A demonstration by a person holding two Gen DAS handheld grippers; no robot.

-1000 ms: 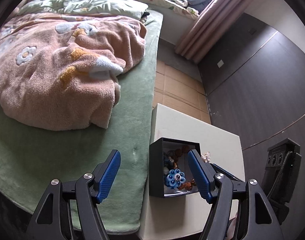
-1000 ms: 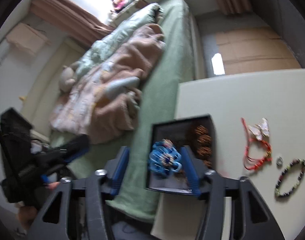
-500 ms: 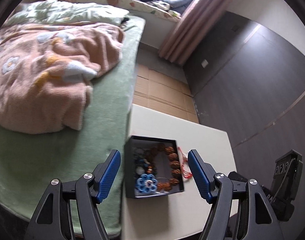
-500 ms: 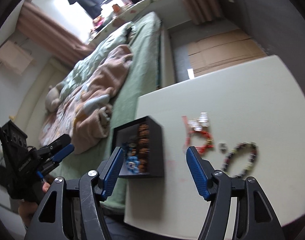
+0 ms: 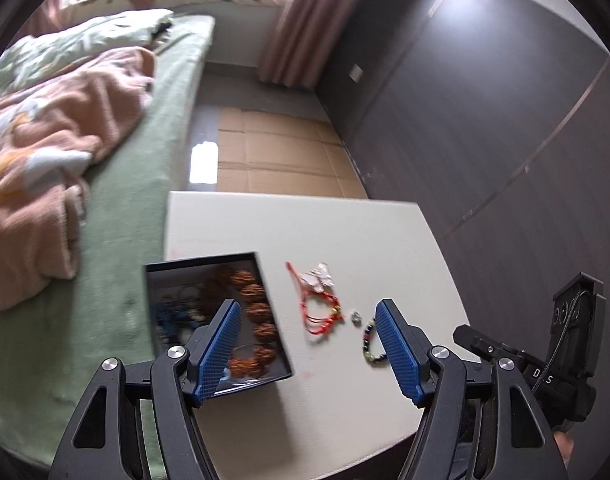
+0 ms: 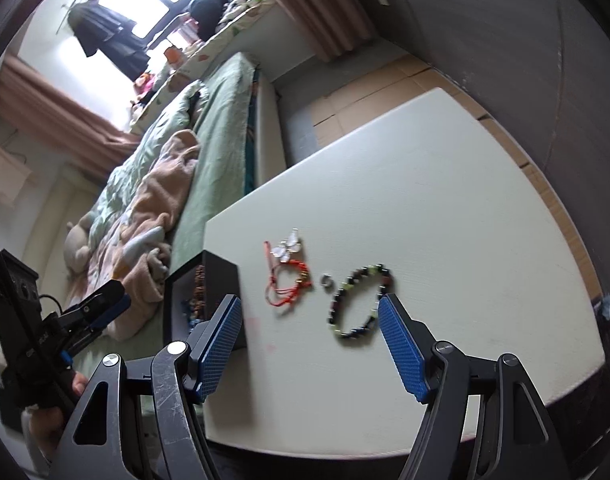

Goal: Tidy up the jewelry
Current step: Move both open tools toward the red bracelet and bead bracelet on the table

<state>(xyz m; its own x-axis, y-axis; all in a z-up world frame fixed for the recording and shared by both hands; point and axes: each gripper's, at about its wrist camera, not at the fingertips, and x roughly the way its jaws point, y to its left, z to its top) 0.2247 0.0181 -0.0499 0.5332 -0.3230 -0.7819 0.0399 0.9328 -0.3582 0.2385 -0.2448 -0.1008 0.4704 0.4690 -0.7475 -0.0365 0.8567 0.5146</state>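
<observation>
A black box (image 5: 157, 280) stands at the left edge of the cream table (image 5: 305, 232). It holds a brown bead bracelet (image 5: 257, 308) and a blurred blue flower piece (image 5: 169, 316). To its right lie a red string bracelet with a white butterfly (image 5: 319, 304), a small silver ring (image 5: 356, 317) and a dark bead bracelet (image 5: 369, 342). My left gripper (image 5: 307, 308) hangs open above the box's right edge and the red bracelet. My right gripper (image 6: 309, 300) is empty, its jaws opening, above the red bracelet (image 6: 289, 276), the ring (image 6: 325, 280) and the dark bracelet (image 6: 359, 300).
A bed with a green sheet (image 5: 157, 152) and a pink blanket (image 5: 45, 140) runs along the table's left side. Cardboard (image 5: 273, 148) covers the floor beyond the table. A dark wall (image 5: 485, 120) stands at the right. A hand holds the left gripper's body (image 6: 25, 340).
The right gripper let go of the blue flower piece, which now lies in the box, and its jaws widened. Both views swung right, from the box to the loose bracelets.
</observation>
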